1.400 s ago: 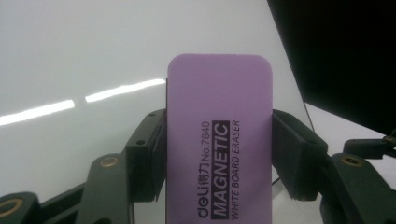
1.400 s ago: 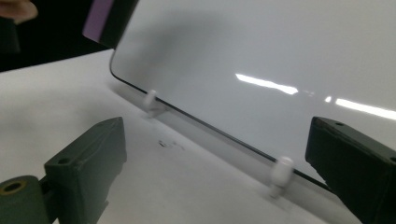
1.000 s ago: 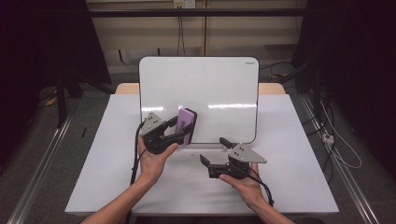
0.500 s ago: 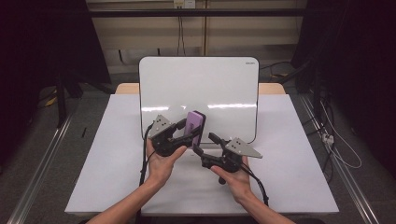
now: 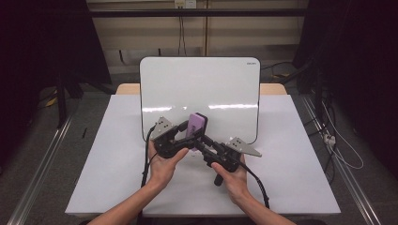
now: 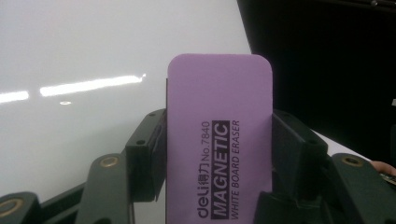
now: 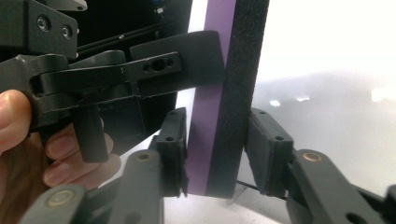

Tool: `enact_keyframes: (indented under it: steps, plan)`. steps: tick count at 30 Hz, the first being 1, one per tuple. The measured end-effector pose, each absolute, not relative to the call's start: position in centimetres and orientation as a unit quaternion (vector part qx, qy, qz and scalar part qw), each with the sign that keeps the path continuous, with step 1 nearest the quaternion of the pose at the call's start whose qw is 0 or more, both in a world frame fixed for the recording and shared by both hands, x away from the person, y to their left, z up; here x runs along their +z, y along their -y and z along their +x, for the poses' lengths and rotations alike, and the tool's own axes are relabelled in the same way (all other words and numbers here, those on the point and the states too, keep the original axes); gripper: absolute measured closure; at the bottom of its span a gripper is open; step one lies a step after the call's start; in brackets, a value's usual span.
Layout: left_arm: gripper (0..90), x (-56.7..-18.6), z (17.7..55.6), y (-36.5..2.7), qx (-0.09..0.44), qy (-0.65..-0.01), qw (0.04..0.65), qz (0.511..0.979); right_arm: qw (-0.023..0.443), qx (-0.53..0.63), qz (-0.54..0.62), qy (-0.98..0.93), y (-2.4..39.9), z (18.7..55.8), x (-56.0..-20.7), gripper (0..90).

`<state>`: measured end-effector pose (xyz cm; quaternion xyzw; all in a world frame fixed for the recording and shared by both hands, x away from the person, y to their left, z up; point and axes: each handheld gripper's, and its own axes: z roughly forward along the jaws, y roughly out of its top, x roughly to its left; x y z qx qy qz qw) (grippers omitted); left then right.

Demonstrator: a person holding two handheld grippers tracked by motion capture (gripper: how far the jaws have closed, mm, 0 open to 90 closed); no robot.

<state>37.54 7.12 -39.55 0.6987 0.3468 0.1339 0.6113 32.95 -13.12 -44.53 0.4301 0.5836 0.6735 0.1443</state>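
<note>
Over the white table [image 5: 117,168], in front of the glossy whiteboard [image 5: 202,89], the left gripper [image 5: 185,133] clamps the upright purple magnetic eraser with black felt [image 6: 219,140] by its edges. The right gripper [image 7: 217,154] straddles its faces, jaws apart. A handover seems underway; next, the right should close before the left releases.

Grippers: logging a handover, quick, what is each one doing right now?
Left gripper: shut on the purple eraser, gripping its side edges.
Right gripper: jaws around the eraser's faces; full closure cannot be told.
</note>
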Motion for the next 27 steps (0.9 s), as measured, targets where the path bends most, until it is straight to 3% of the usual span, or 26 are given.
enact_keyframes:
  steps: [10,13,22,27]
  plan:
    - [41.0,-39.9,37.6,-6.8,0.127,-0.344,0.613,0.700,0.152,0.667,0.422,-0.596,13.9,33.1,-44.7,64.4]
    - [40.5,-40.1,38.0,-6.9,0.104,-0.356,0.612,0.698,0.154,0.662,0.421,-0.600,14.1,33.1,-44.6,64.9]
    - [13.9,-40.1,38.4,-7.1,0.114,-0.354,0.589,0.717,0.170,0.642,0.425,-0.615,14.7,33.2,-44.7,65.3]
    - [7.9,-39.5,38.6,-7.4,0.120,-0.334,0.583,0.731,0.179,0.631,0.433,-0.618,15.5,33.2,-44.5,65.4]
